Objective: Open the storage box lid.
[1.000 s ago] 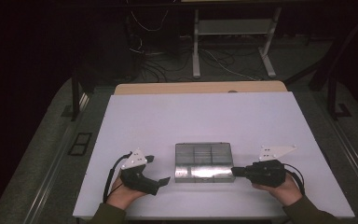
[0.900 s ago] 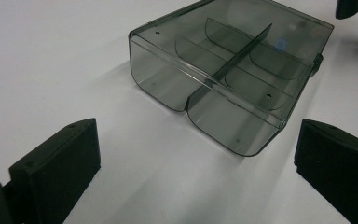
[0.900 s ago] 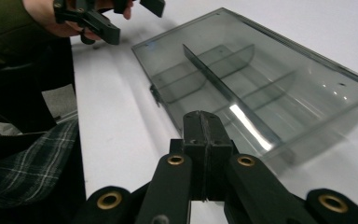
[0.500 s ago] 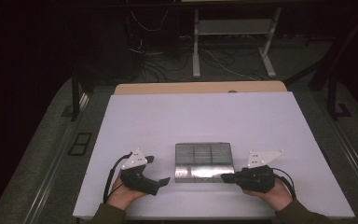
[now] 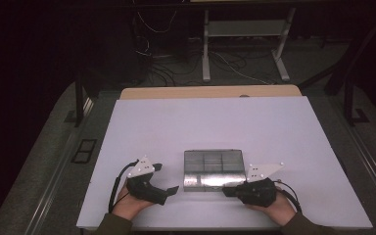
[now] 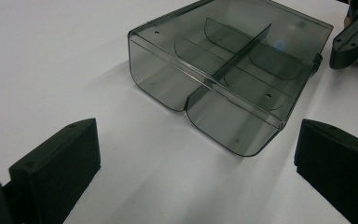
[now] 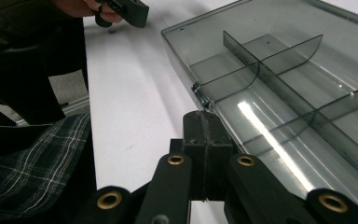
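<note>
White counter (image 5: 225, 122) runs bare under both tools, with dark floor and tangled cables beyond its far edge. Pressed together with nothing between them, the jaws of the right gripper (image 7: 205, 128) sit at the near edge of the smoky clear divided box (image 5: 214, 169), tips just at its rim by a small latch. Spread wide, the jaws of the left gripper (image 5: 169, 188) face the box's left end, apart from it, nothing between.

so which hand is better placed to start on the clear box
Right. The right hand-held gripper has its shut jaws at the front edge of the smoky clear plastic divided box; the left hand-held gripper sits open, apart from it.
</note>
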`<state>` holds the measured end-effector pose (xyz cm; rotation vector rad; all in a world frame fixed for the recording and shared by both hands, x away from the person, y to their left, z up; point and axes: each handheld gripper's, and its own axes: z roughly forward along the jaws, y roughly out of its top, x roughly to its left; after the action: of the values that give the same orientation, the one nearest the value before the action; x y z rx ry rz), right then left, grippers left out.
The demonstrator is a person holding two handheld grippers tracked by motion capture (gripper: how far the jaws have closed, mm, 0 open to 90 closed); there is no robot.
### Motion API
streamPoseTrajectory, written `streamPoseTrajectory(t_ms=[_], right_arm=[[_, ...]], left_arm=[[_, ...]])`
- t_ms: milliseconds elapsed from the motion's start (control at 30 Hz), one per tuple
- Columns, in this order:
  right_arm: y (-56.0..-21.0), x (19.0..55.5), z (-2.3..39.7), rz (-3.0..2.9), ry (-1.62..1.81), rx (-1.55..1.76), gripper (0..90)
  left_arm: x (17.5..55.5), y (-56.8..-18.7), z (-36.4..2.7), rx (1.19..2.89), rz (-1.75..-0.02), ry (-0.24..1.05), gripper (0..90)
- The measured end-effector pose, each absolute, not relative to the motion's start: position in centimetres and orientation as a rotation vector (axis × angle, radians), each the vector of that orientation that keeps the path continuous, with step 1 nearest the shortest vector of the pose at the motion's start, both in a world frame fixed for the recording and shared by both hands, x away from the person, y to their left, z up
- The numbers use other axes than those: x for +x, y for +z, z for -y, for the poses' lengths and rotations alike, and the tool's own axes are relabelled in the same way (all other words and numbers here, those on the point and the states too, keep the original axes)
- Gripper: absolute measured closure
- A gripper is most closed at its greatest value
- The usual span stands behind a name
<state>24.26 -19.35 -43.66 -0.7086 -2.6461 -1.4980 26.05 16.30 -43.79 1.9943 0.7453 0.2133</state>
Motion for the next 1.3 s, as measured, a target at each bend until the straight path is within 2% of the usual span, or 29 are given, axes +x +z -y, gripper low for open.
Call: streamPoseTrajectory(t_ms=[467,1300], right_arm=[[-44.9,23.8,17.2,2.715,-1.445,-0.693,89.2],[-45.5,23.8,16.3,2.759,-1.454,-0.745,89.2]], left_arm=[[26.0,-43.8,-16.3,1.995,-0.743,0.212,0.0],[26.0,-43.8,-16.2,1.995,-0.74,0.21,0.0]])
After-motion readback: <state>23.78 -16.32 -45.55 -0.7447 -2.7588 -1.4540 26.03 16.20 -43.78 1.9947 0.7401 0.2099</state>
